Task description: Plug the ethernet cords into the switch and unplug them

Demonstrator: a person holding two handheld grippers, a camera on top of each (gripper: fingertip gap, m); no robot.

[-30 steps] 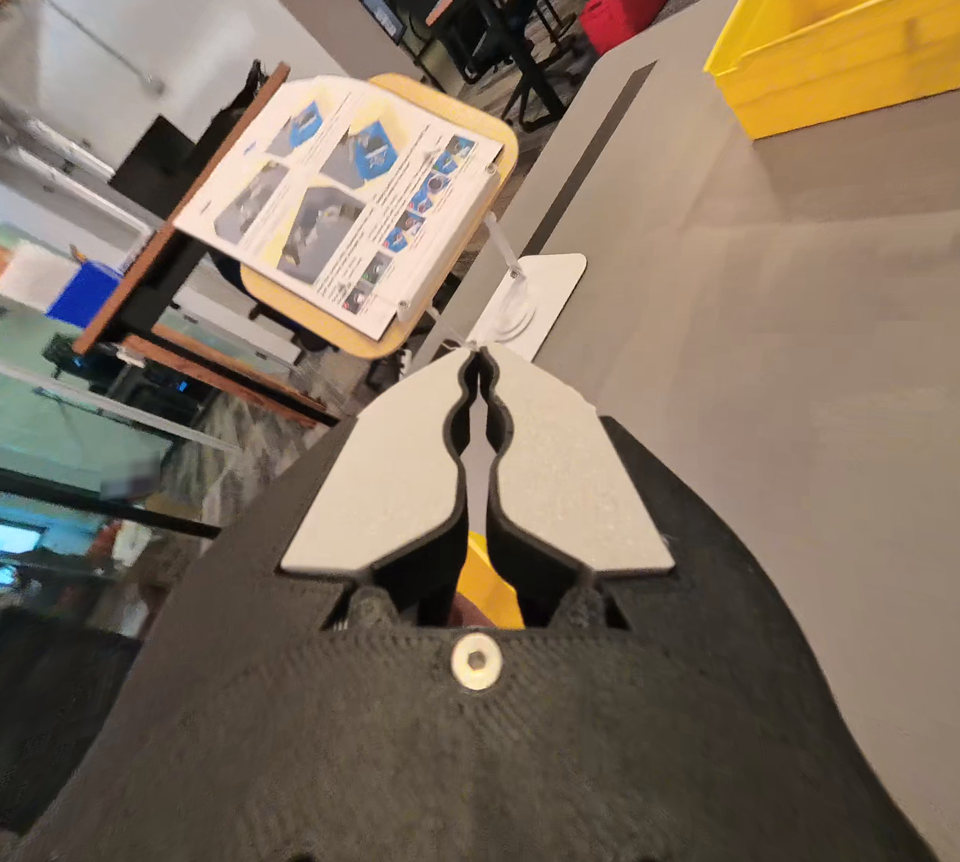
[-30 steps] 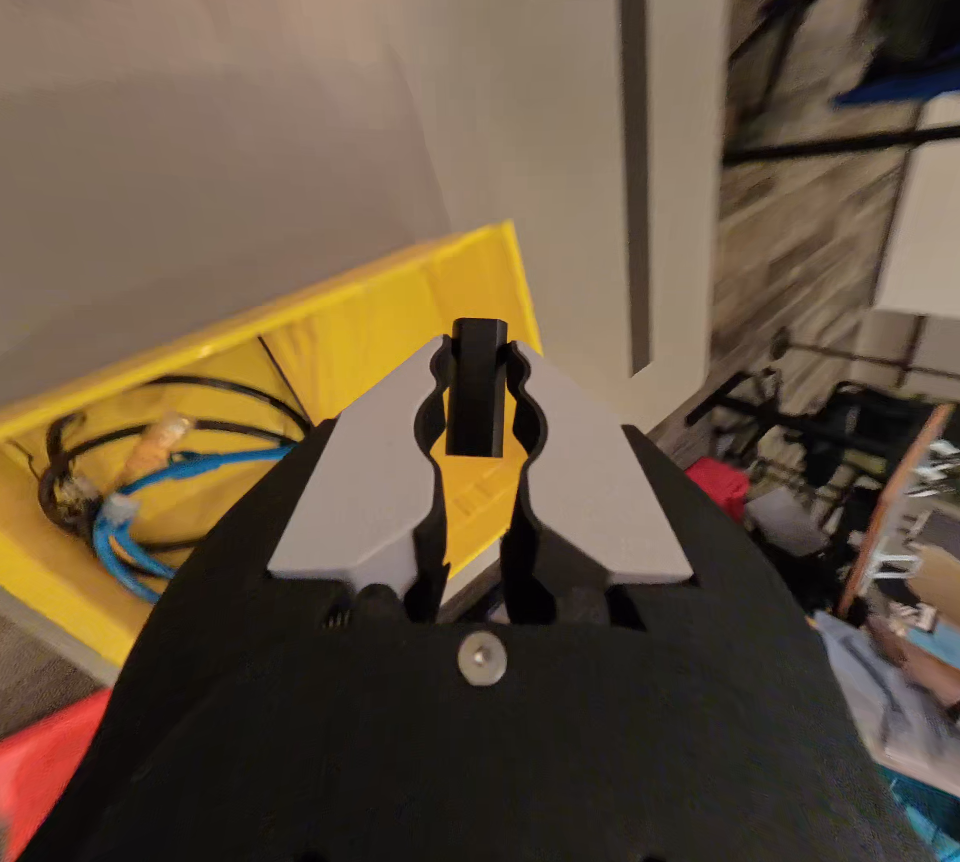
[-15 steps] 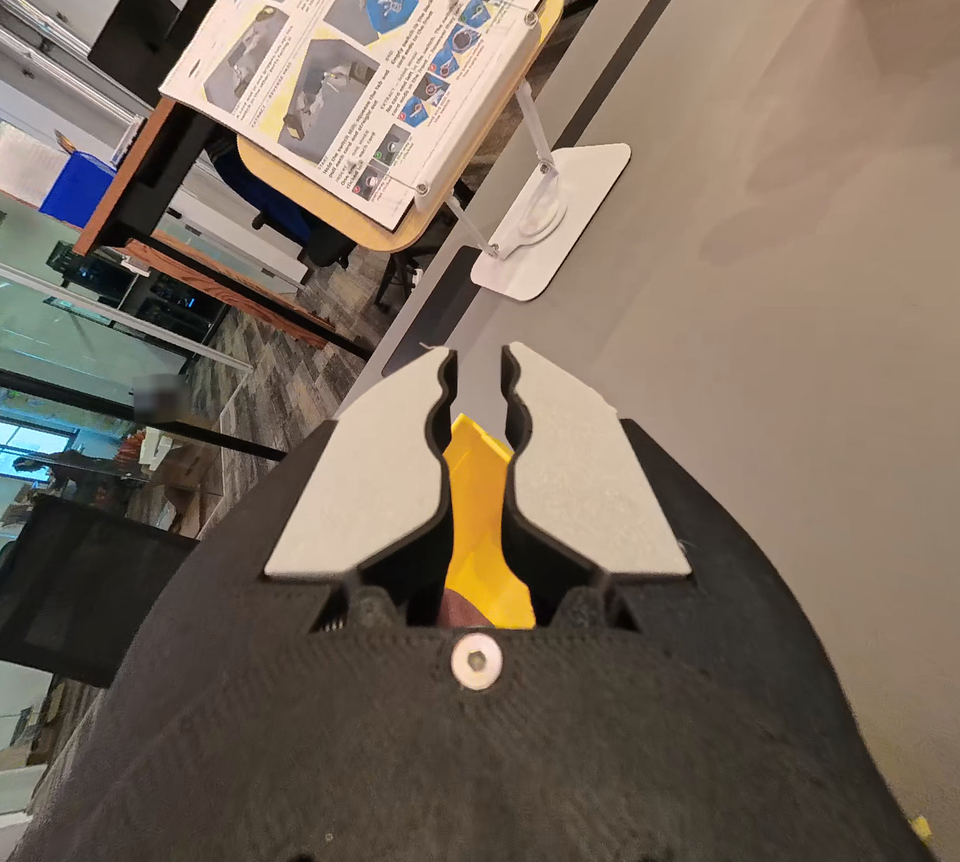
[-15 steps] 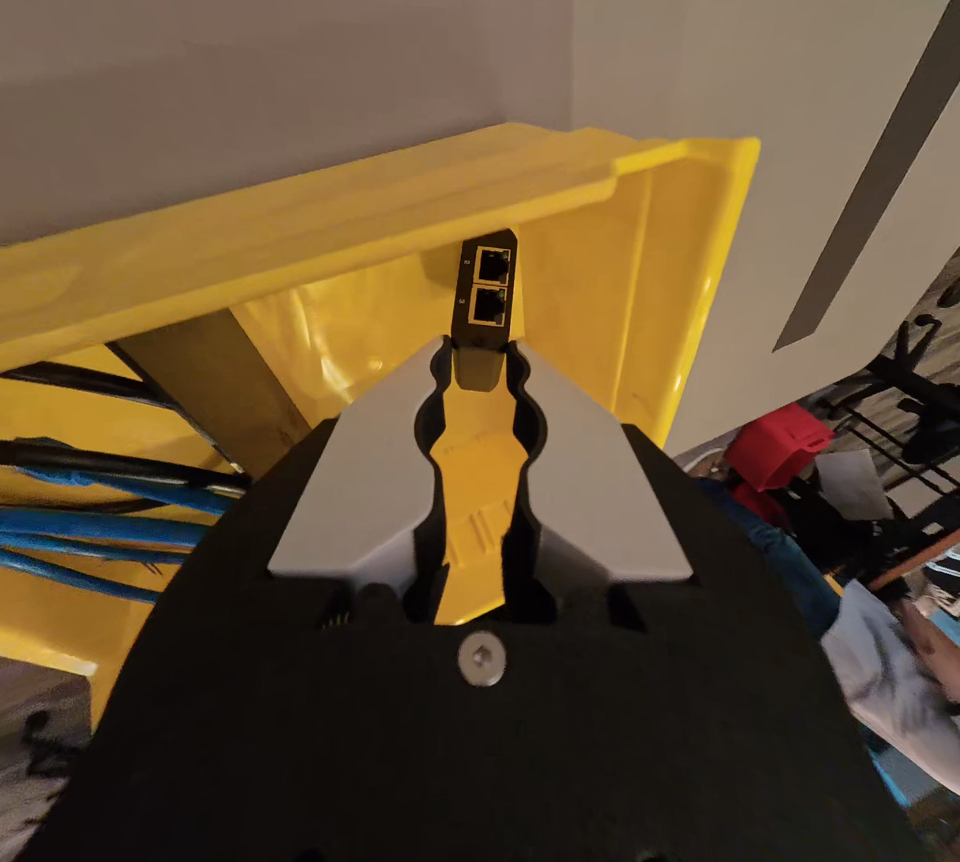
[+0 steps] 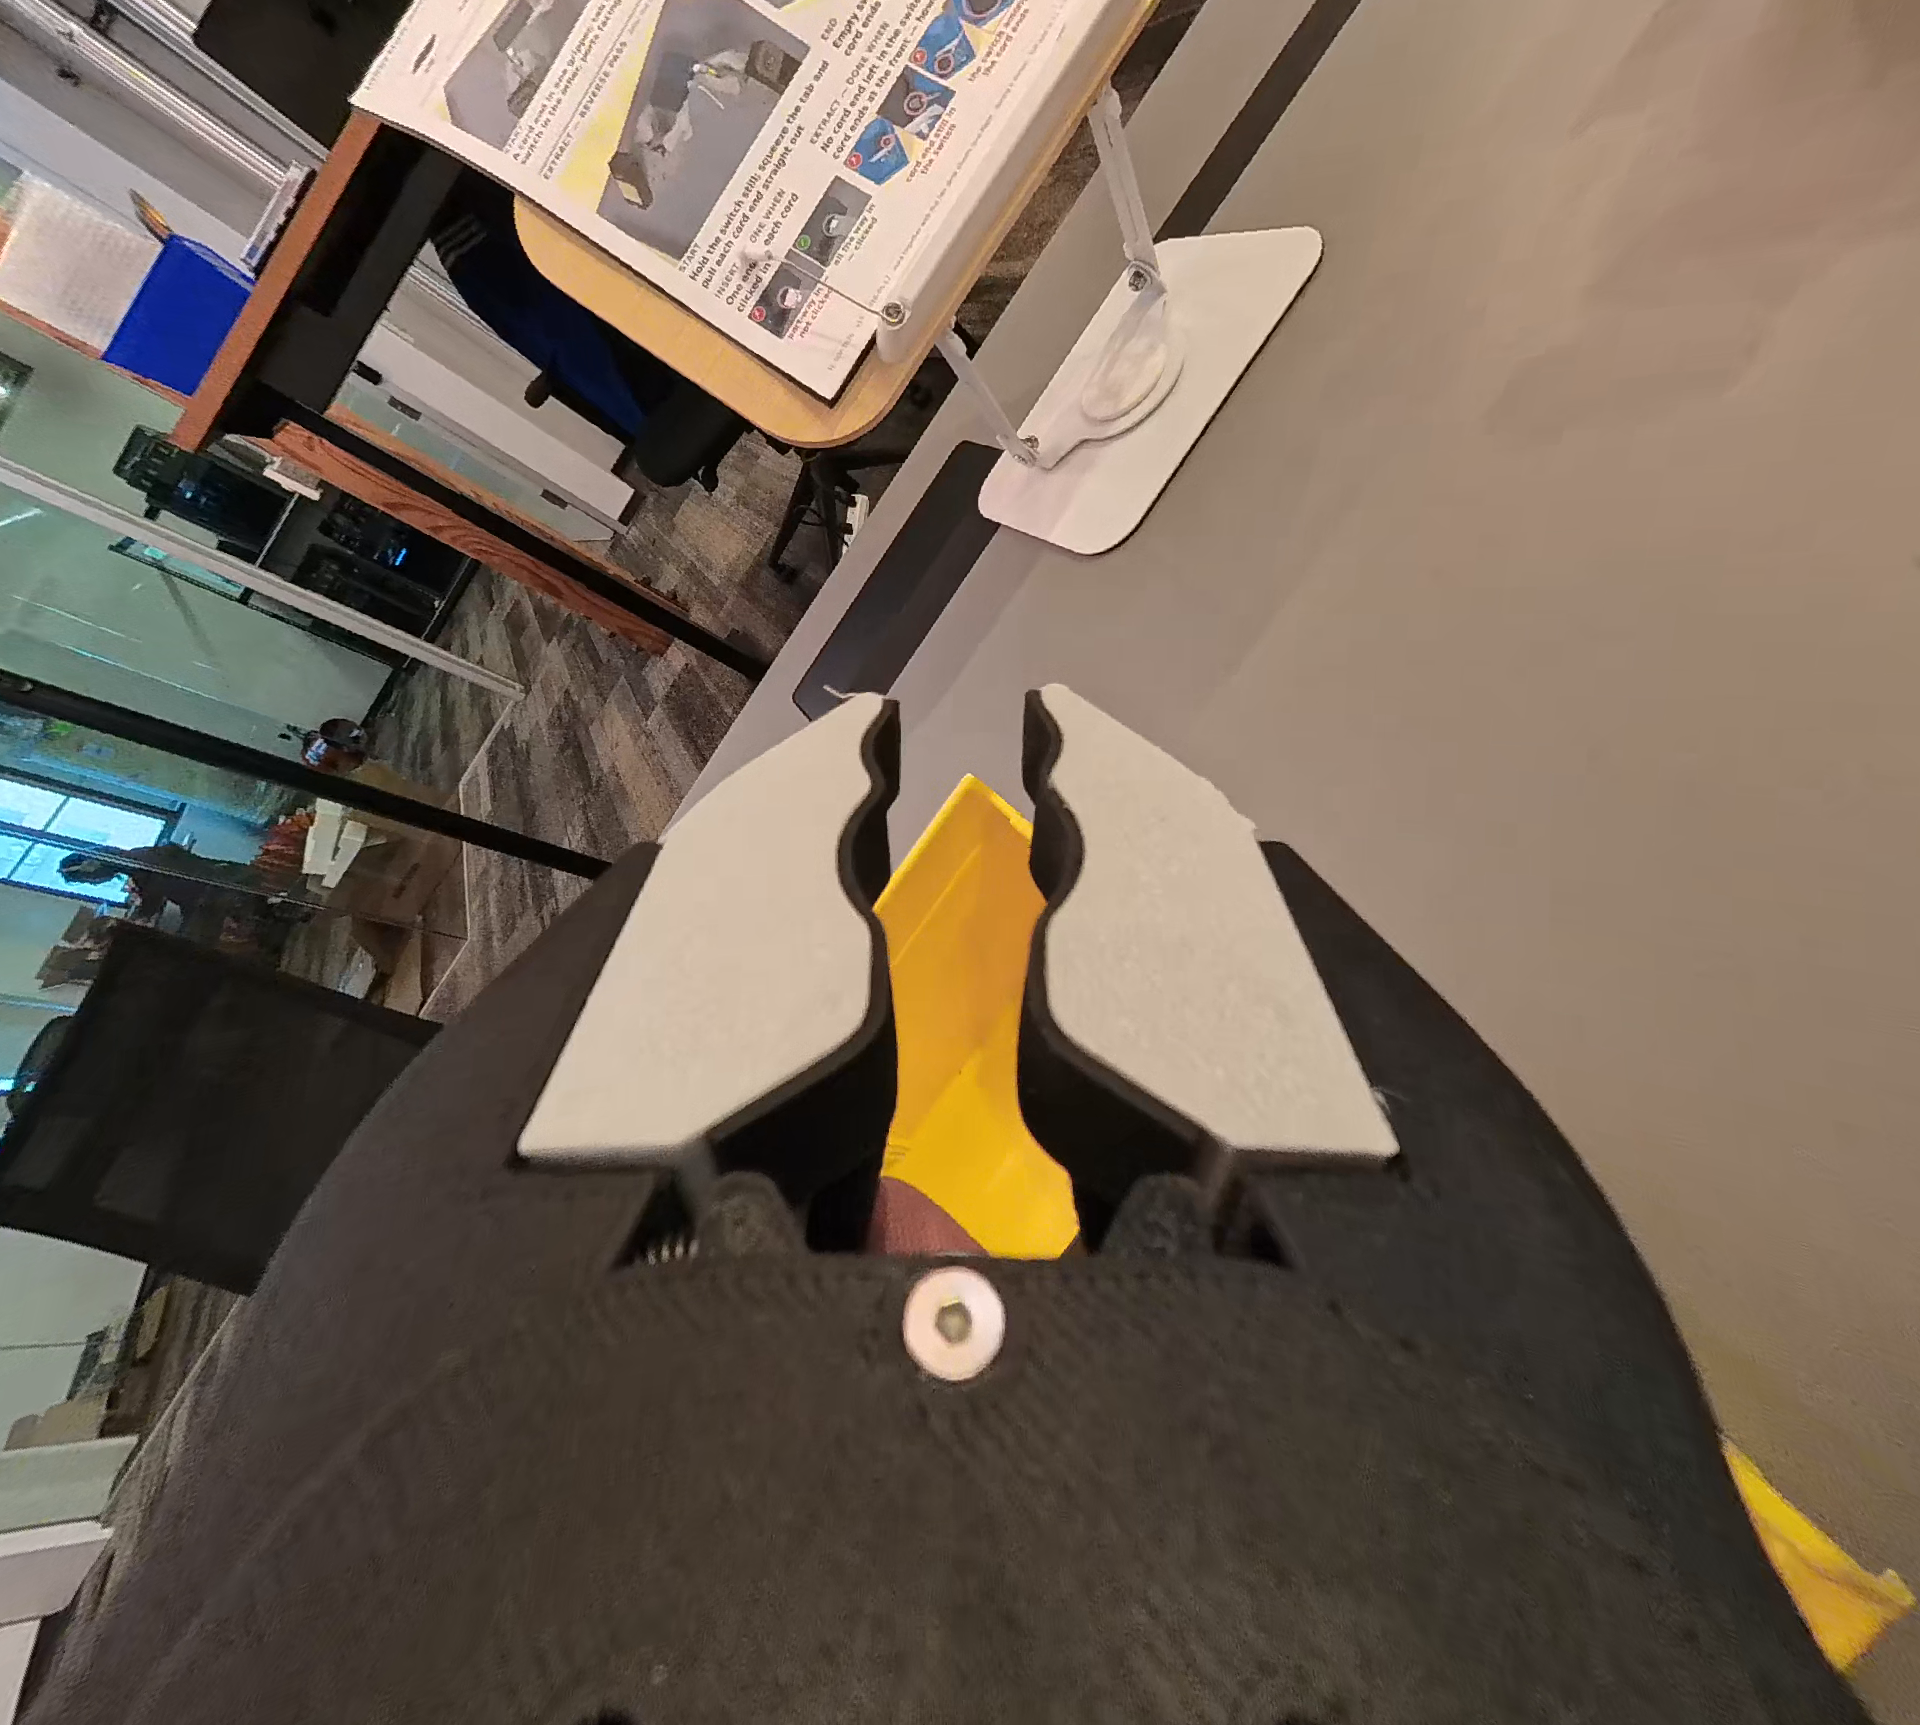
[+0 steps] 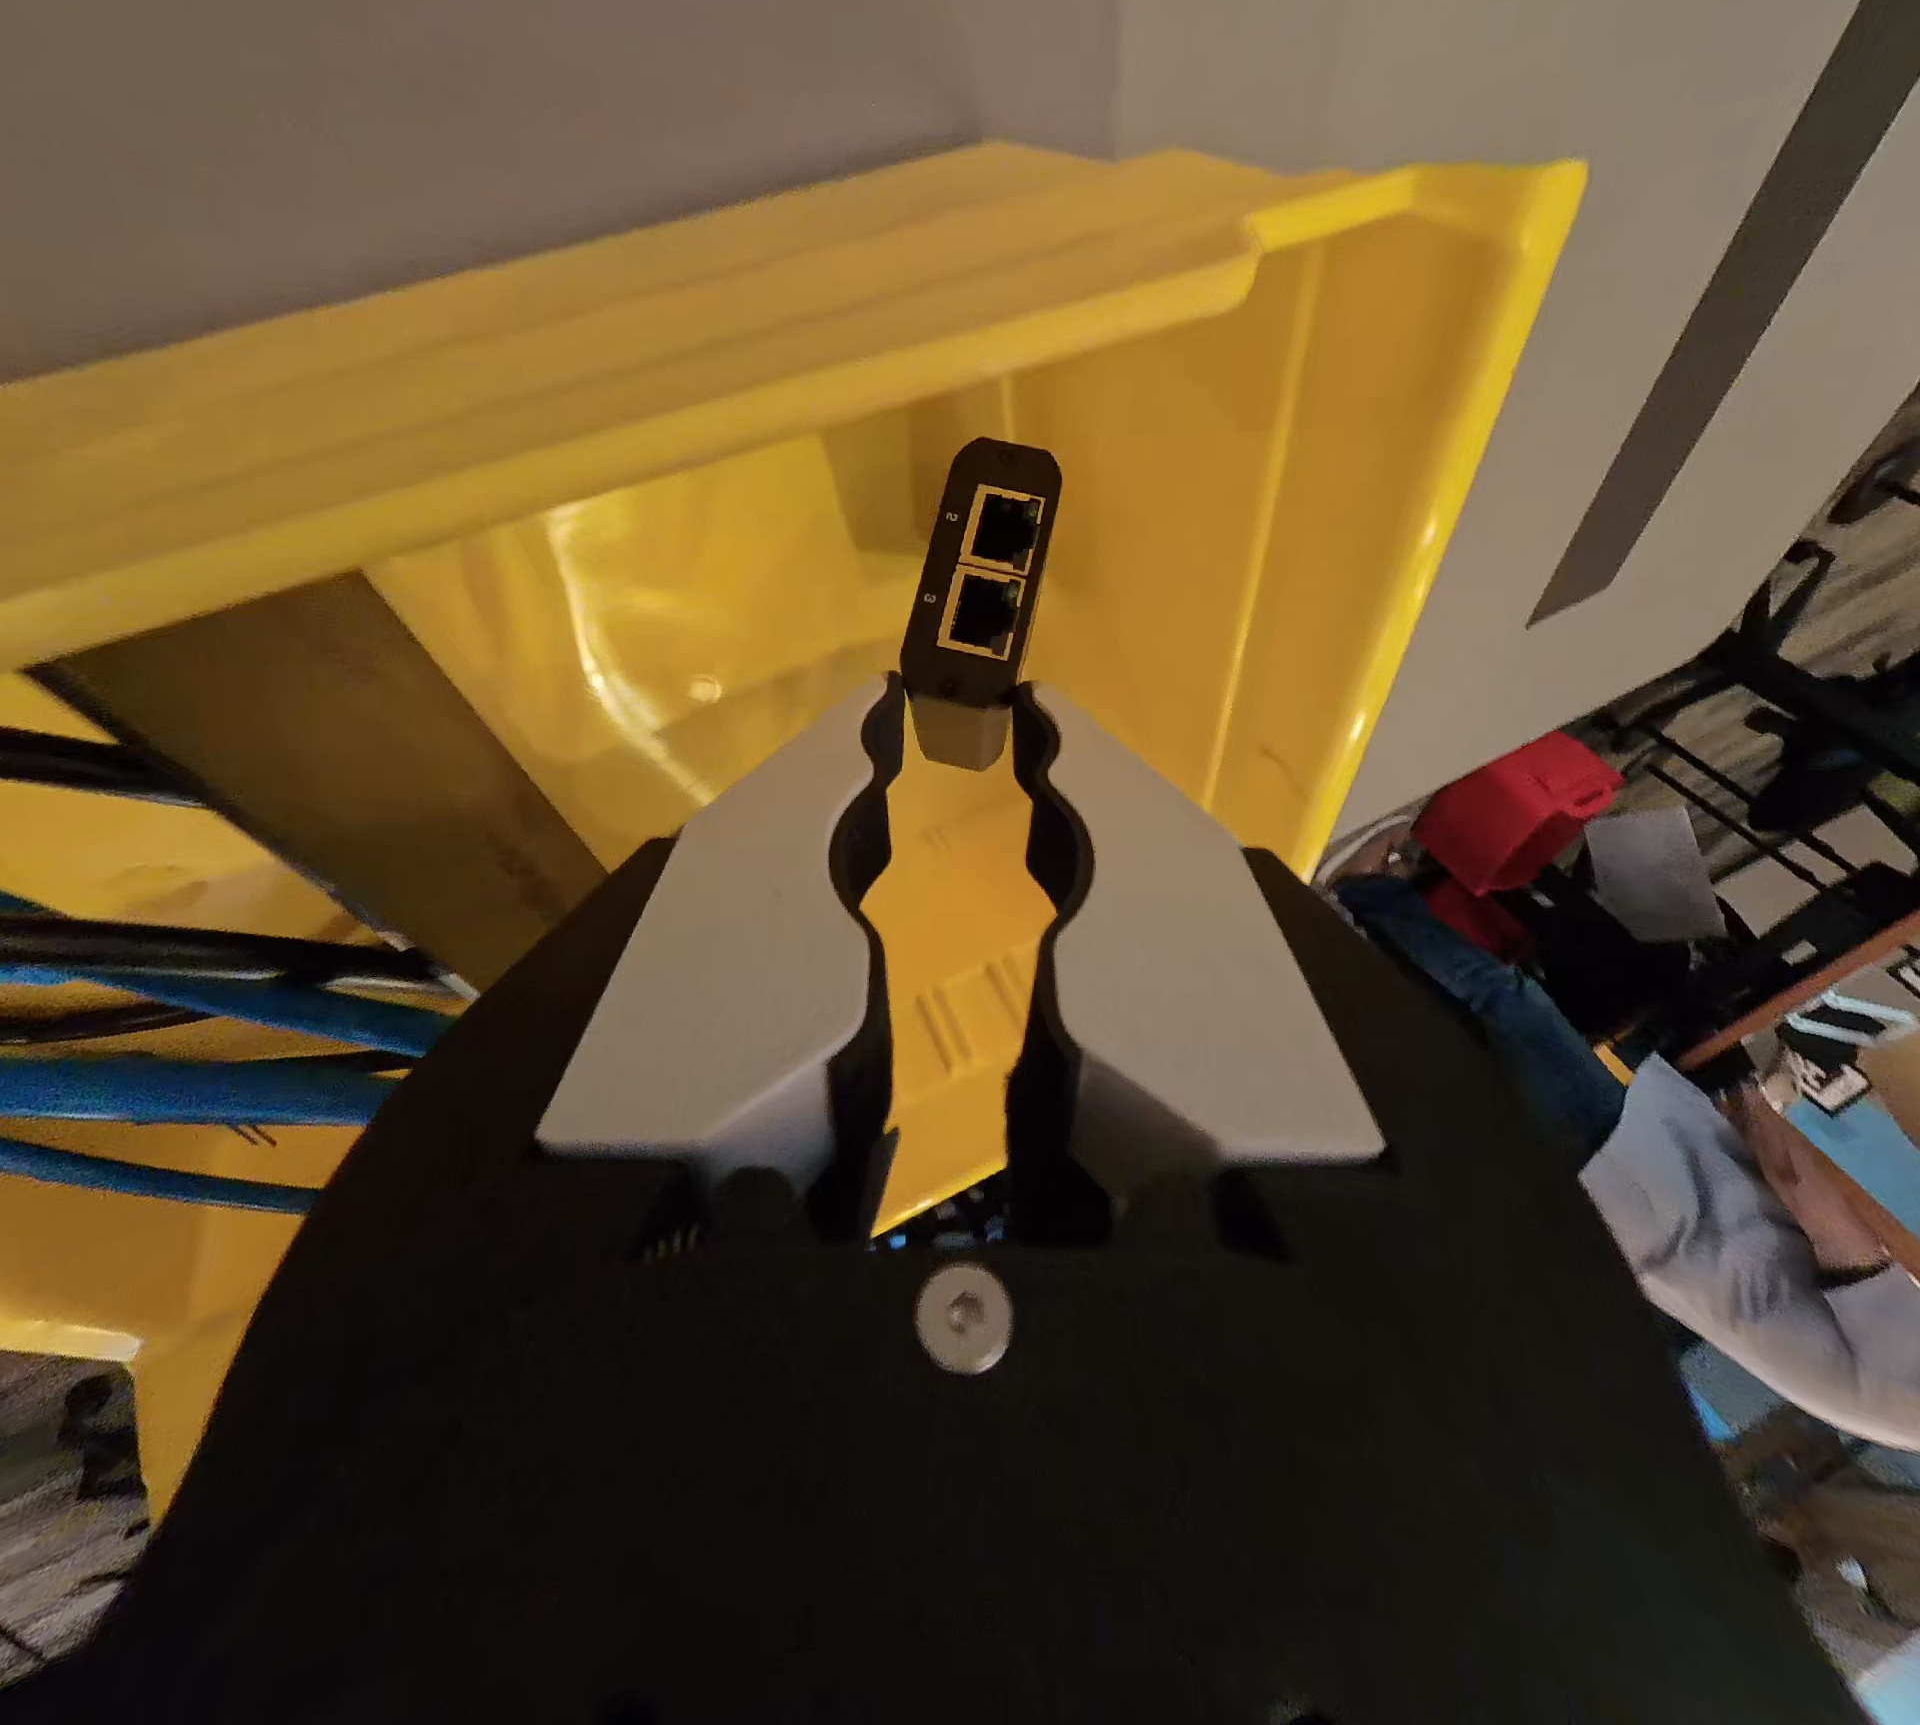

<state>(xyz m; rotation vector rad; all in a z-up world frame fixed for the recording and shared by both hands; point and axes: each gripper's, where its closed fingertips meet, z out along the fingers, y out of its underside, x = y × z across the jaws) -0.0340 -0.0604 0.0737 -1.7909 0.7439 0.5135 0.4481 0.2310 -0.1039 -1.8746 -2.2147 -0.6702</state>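
Note:
My right gripper [image 6: 961,699] is shut on the small black switch [image 6: 987,574], pinching its lower end at the fingertips. Two of the switch's open ports face the camera. It is held inside the right end of a yellow bin [image 6: 727,325]. Blue ethernet cords [image 6: 208,1083] and black cords [image 6: 104,948] lie in the bin to the left, apart from the switch. My left gripper [image 5: 961,719] is open and empty above the grey table [image 5: 1558,636], with the corner of a yellow bin [image 5: 966,948] showing below its fingers.
A white stand [image 5: 1153,387] holding a printed instruction sheet [image 5: 790,65] sits at the table's far edge ahead of the left gripper. More yellow plastic [image 5: 1808,1550] shows at the lower right. Office desks, a red bin [image 6: 1507,802] and a person's sleeve [image 6: 1714,1260] lie beyond the table. Across from one pair of fingers to the other is roughly 60 cm.
My left gripper has opened from shut and turned toward the sheet stand. My right gripper has lowered the switch into the yellow bin and tipped it so its ports face the camera.

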